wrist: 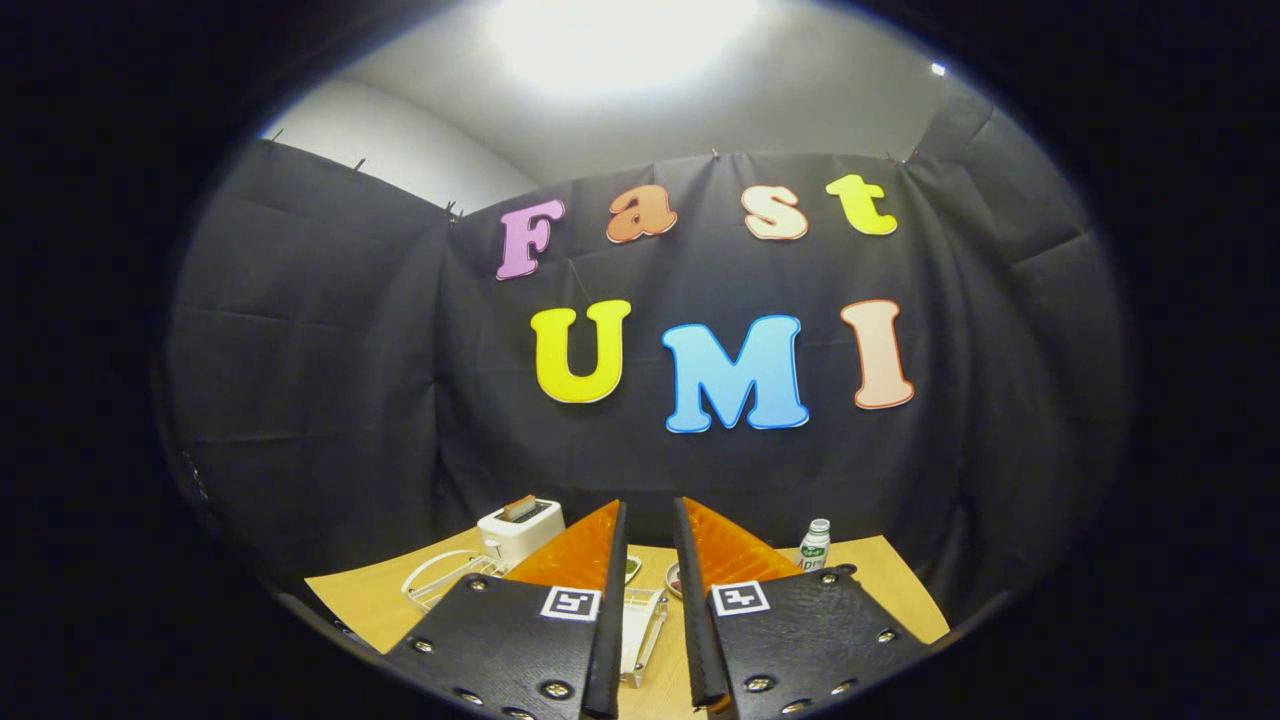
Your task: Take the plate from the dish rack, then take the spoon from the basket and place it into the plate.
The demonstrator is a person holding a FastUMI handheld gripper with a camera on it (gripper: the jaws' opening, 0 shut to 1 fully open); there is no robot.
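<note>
My gripper (650, 505) is held high over a wooden table (885, 585) and points at the booth's wall. Its fingers stand almost together with a narrow gap and nothing in it. Below that gap I see part of a wire rack (642, 622) with something white in it, probably the plate; the fingers hide most of it. A white wire basket (440, 580) lies on the table left of the left finger. I cannot make out the spoon.
A white toaster (520, 530) with a slice of bread in it stands at the back left of the table. A small bottle with a white cap (814, 545) stands at the back right. Small dishes (674, 578) peek out between the fingers.
</note>
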